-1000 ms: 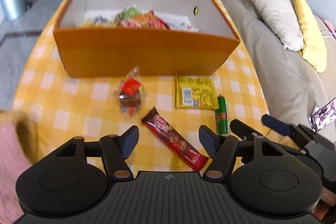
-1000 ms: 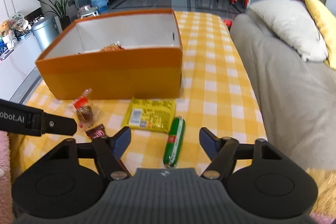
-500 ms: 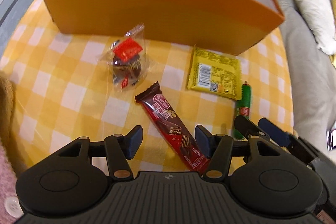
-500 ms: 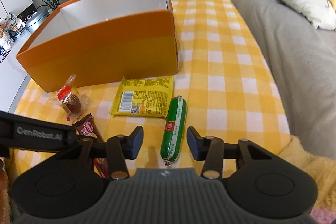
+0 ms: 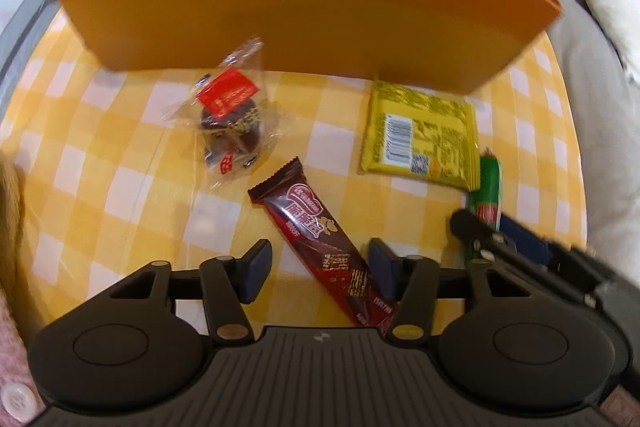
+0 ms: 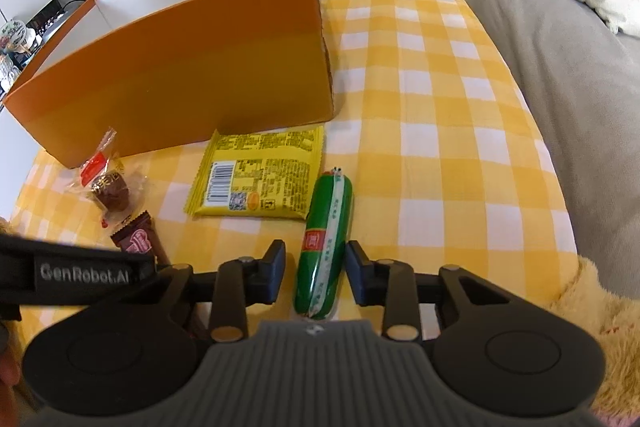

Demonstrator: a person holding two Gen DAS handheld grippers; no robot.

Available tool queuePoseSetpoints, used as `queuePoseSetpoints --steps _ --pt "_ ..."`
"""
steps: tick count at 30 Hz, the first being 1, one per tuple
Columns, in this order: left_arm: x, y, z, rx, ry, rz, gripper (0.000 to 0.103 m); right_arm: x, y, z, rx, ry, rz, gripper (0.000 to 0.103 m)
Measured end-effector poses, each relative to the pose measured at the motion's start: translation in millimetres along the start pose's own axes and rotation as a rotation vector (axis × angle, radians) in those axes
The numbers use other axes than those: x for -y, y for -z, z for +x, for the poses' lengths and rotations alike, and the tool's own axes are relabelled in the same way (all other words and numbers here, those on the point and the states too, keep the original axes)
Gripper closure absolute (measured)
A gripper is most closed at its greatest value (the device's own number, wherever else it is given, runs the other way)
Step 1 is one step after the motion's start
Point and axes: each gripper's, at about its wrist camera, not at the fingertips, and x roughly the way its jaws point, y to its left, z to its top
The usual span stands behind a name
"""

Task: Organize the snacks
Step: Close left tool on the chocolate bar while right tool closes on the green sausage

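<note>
Both grippers descend on snacks lying on the checked counter [image 6: 420,99] in front of the orange box [image 5: 304,7]. The left gripper [image 5: 318,273], jaws closing but pads not yet pressing, straddles the chocolate bar [image 5: 320,243]. The right gripper [image 6: 316,273], jaws closing, brackets the green sausage [image 6: 326,243] with narrow gaps. Each snack should be centred between the pads before lifting. The box's contents are hidden.
</note>
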Motion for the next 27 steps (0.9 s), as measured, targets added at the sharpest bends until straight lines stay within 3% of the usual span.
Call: queuePoseSetpoints --steps 1,5,9,15,20,22,24,27 --pt "1.3 0.3 0.3 0.0 0.004 0.021 0.059 -0.8 -0.1 0.7 0.001 0.004 -0.006 0.073" --pt "2.4 1.3 -0.3 -0.007 0.018 0.088 0.064 -1.0 -0.3 0.2 0.002 0.017 -0.016 0.08" --pt "5.0 2.9 -2.1 -0.006 -0.001 0.215 0.07 -0.3 -0.5 -0.4 -0.005 0.01 -0.016 0.08" --pt "8.6 6.0 -2.7 -0.033 -0.038 0.423 0.071 -5.8 2.1 -2.9 -0.04 -0.005 -0.046 0.08" --pt "-6.7 3.5 -0.1 -0.034 0.009 0.331 0.068 -10.3 4.2 -3.3 -0.049 -0.011 -0.071 0.077" --pt "-9.7 5.4 0.5 -0.024 0.021 0.298 0.058 -10.8 4.2 -2.8 -0.044 -0.01 -0.073 0.076" --pt "-8.6 7.6 0.9 -0.022 0.027 0.282 0.053 -10.9 3.9 -2.4 -0.033 -0.013 -0.072 0.068" --pt "-5.4 8.3 1.8 -0.013 0.013 0.273 0.05 -13.4 4.0 -1.6 -0.019 -0.008 -0.08 0.067"
